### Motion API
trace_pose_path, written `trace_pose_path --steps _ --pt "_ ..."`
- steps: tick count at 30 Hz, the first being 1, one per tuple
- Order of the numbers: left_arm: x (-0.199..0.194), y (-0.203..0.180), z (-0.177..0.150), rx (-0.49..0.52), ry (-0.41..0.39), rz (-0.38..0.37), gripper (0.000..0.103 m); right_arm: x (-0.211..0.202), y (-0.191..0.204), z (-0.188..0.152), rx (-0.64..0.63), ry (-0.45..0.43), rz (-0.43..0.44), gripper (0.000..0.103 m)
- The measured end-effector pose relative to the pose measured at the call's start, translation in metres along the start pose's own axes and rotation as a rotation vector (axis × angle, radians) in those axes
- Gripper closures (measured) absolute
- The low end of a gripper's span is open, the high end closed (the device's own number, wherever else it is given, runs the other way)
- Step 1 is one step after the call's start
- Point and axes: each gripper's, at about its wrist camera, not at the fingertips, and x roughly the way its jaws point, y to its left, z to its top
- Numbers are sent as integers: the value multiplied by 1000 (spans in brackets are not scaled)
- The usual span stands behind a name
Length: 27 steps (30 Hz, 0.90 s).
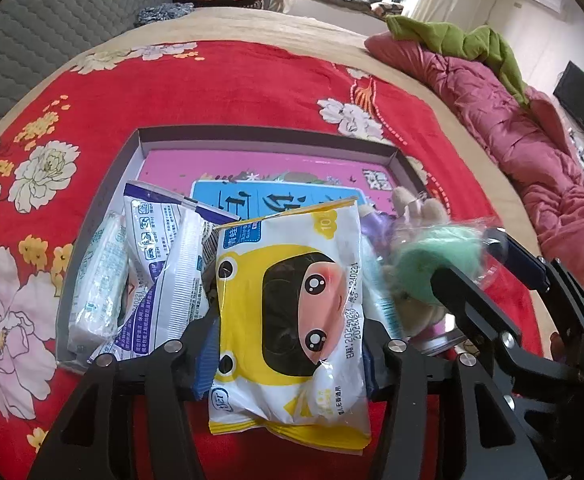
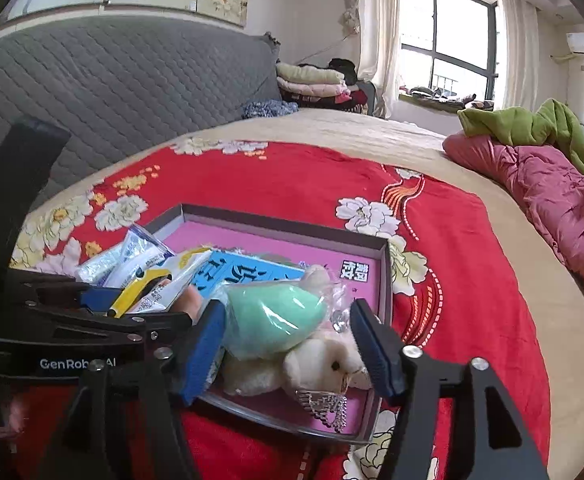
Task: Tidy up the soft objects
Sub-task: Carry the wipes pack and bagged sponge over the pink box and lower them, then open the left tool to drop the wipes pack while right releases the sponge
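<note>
A shallow grey box (image 1: 252, 134) with a pink lining lies on the red flowered bedspread; it also shows in the right wrist view (image 2: 386, 276). My left gripper (image 1: 288, 344) is shut on a yellow-and-white wipes pack (image 1: 288, 300) with a cartoon face, held over the box's near edge. Two white-and-blue tissue packs (image 1: 152, 256) lie in the box's left side. My right gripper (image 2: 288, 344) stands around a cream plush toy in a mint-green hood (image 2: 284, 332) that lies in the box; the pads (image 2: 376, 352) look apart from it. A small silver tiara (image 2: 326, 406) lies beside the toy.
A pink quilt (image 2: 552, 216) with a green cloth (image 2: 532, 124) on it lies along the bed's right side. A grey quilted headboard (image 2: 112, 92) is on the left. Folded clothes (image 2: 312, 80) are stacked at the far end by the window.
</note>
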Motion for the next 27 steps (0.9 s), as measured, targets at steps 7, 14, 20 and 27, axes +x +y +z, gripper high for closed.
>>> trace_pose_path --steps 7,14,20,27 --pt "-11 0 3 -12 -25 -29 32 -25 -4 4 20 -44 -6 35" --pt "-23 0 6 -6 -61 -22 29 -54 -8 8 46 -80 -11 35" --pt "-50 -1 -1 -2 -107 -35 28 -75 -2 8 63 -100 -3 35" --pt "-89 7 -21 -3 -139 3 27 -87 5 -2 135 -75 5 33"
